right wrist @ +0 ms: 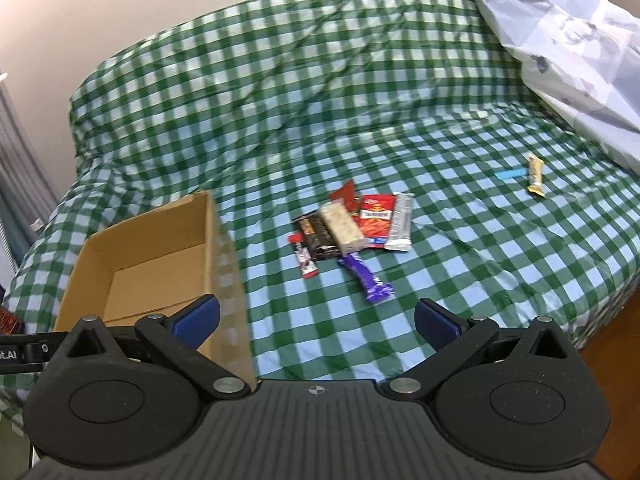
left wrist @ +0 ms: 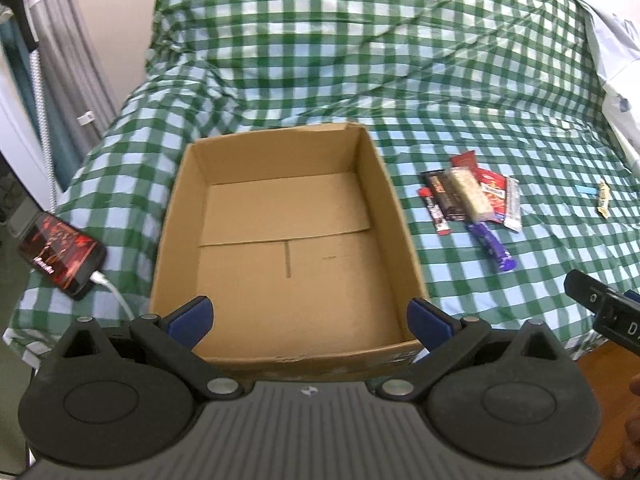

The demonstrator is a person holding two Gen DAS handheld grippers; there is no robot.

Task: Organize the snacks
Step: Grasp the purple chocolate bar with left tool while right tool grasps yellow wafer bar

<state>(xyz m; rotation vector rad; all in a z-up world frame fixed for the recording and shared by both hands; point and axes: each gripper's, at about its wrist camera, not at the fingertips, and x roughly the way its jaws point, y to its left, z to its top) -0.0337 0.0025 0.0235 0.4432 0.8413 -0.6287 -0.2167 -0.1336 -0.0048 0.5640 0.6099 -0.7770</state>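
We are only starting: the cardboard box (left wrist: 280,236) is sitting empty on the bed (left wrist: 360,60), the snack pile (right wrist: 352,232) is waiting untouched beside it, and the left tool (left wrist: 310,320) and right tool (right wrist: 318,320) are both hovering spread apart, gripping nothing.

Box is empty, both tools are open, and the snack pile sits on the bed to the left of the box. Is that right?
Not quite: the snack pile lies to the right of the cardboard box, as the left wrist view shows. The rest holds: the box is empty, and the left tool and right tool are both open.
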